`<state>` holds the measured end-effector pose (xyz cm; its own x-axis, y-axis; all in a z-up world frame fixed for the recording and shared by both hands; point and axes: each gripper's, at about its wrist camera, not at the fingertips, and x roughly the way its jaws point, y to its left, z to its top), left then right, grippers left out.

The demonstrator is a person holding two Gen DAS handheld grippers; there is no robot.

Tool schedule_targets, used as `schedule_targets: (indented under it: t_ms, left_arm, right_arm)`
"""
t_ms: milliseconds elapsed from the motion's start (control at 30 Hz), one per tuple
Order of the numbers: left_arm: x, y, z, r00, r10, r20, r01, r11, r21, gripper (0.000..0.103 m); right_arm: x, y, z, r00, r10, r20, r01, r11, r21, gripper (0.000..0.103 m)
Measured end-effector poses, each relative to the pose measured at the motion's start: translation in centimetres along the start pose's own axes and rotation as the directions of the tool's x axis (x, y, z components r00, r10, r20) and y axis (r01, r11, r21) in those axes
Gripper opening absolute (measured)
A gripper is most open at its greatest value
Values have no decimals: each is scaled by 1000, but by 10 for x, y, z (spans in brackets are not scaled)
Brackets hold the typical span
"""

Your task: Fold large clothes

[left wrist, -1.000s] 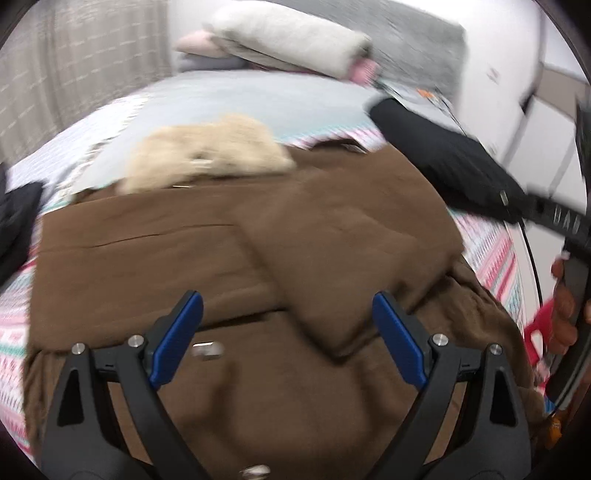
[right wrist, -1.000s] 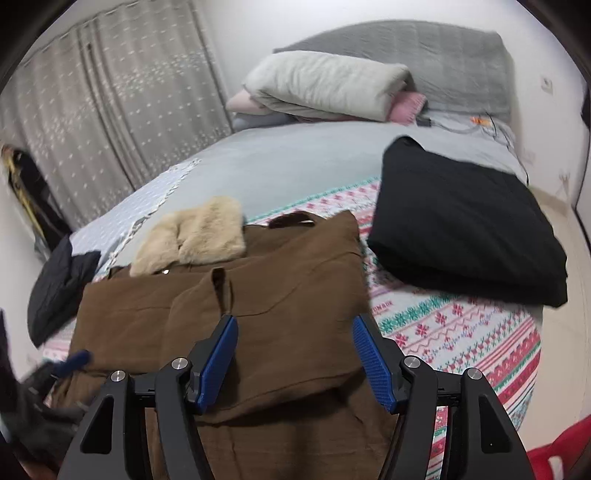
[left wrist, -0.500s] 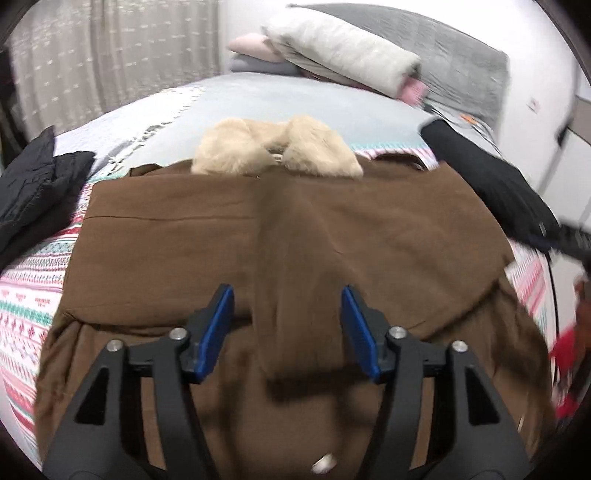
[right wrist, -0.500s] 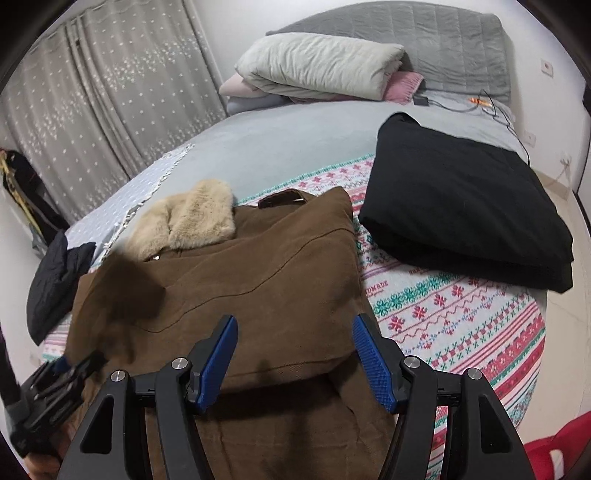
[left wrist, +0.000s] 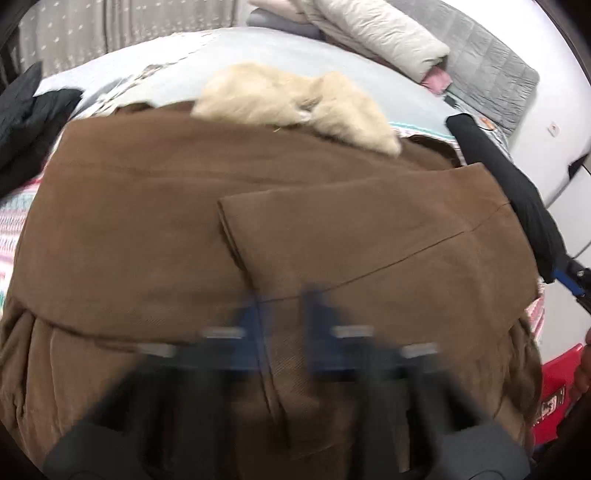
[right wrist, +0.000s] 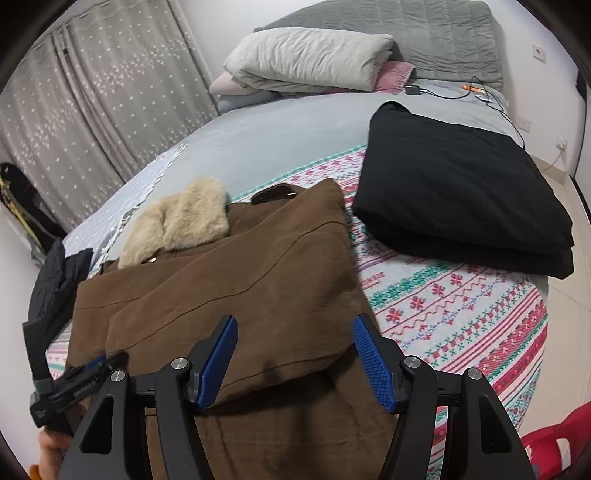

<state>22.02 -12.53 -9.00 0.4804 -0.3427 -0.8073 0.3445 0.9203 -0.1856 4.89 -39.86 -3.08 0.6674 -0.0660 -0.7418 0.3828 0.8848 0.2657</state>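
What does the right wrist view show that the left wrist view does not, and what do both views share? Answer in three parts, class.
Only the right wrist view shows the right gripper sharply, jaws open above the coat, and the folded black garment whole on the patterned blanket.

Only the left wrist view shows the folded sleeve's end edge on the coat, and the left gripper, too blurred to judge.

Both show the brown coat, its cream fur collar, the grey headboard and the folded duvet.
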Motion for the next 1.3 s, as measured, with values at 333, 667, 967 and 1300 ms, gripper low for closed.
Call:
schedule_targets:
  t_ms: [333, 667, 967, 1300]
  left_arm:
    - [-56, 17, 48, 908, 342, 241, -345, 938, -32, 21]
    - [-20, 8, 20, 967, 154, 202, -176, 979, 98, 33]
    - [22, 4, -4, 963, 227, 143, -252, 949, 189, 39]
    - [-33, 18, -25, 966, 249, 69, -253, 964, 75, 74]
  right_arm:
    - [4, -20, 3, 999, -49, 7, 48, 998, 44, 66]
    - [23, 20, -5, 997, -69, 26, 72, 990, -118, 65]
    - [84, 18, -22, 982, -168, -84, 150, 970, -193, 63]
    - [67, 11, -24, 960, -265, -91, 243, 949, -199, 70]
